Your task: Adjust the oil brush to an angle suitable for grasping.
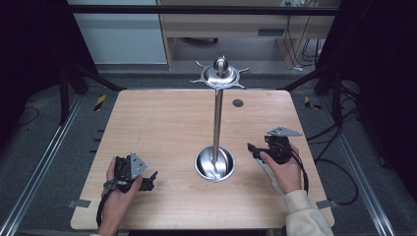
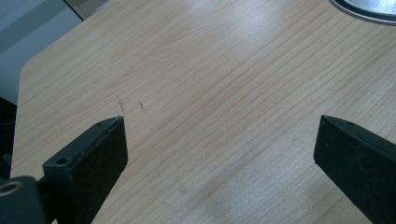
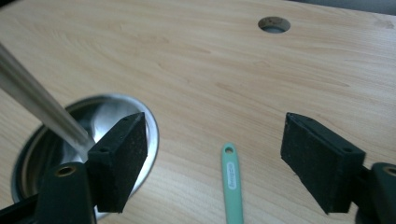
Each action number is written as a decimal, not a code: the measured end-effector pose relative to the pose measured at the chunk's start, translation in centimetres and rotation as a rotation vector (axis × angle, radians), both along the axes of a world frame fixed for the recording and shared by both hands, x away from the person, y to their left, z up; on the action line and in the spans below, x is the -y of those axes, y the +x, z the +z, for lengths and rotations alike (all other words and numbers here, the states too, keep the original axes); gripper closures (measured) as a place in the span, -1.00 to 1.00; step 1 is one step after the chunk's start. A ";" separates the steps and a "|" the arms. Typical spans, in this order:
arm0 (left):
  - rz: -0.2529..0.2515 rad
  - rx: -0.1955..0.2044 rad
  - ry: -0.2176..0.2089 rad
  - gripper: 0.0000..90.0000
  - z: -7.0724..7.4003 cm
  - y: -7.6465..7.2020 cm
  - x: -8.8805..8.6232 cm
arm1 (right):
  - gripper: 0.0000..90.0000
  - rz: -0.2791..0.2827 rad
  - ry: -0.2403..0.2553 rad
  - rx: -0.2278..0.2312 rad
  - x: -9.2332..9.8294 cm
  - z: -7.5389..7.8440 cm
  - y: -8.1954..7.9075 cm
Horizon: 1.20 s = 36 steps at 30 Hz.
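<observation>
Green handle [image 3: 232,182] lies flat on the desk [image 1: 162,123] just in front of the right claw [image 3: 215,154], between its two black jaws, hanging hole pointing away toward the desk's far edge; likely a small utensil, working end hidden under the claw so can't tell what kind. In the high view a pale strip of it [image 1: 266,169] shows beside the person's right hand [image 1: 285,169], just right of the steel stand base [image 1: 215,163]. Right claw jaws stand wide apart, nothing pinched, no pad touching the handle; lined up along it, so reads as a set-up for a grab, claw straddling the handle so a squeeze would catch its narrow sides. Stand is a bowl-shaped base with a tall pole [image 1: 217,120] and a hooked crown on top [image 1: 220,73], hooks all bare; probably where the utensil goes, by its hole. Base sits centre of desk so both hands can reach. Left claw [image 1: 147,182] rests low over bare wood at near left, well apart from the stand, jaws wide open and empty [image 2: 219,144], just parked out of the way. Round cable hole [image 3: 274,24] in the desk far side, not relevant. Step judged: pre-grasp, nothing lifted yet
</observation>
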<state>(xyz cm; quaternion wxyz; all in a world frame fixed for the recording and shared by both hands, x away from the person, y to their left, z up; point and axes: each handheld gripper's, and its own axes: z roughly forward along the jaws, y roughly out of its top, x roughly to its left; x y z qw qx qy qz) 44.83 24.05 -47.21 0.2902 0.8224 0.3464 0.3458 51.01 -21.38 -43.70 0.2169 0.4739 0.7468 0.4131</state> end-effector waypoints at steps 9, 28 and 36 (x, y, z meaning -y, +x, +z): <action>-0.002 -0.003 0.004 -0.94 0.0 0.0 0.1 | -0.08 0.069 -0.131 -0.041 -0.6 -1.3 -0.2; -0.008 -0.005 0.014 -0.94 0.0 0.0 0.2 | 1.00 0.116 -0.311 -0.173 -0.8 -3.8 0.4; -0.009 -0.004 0.014 -0.94 0.0 0.0 0.2 | 1.00 0.119 -0.344 -0.209 -1.0 -4.5 0.8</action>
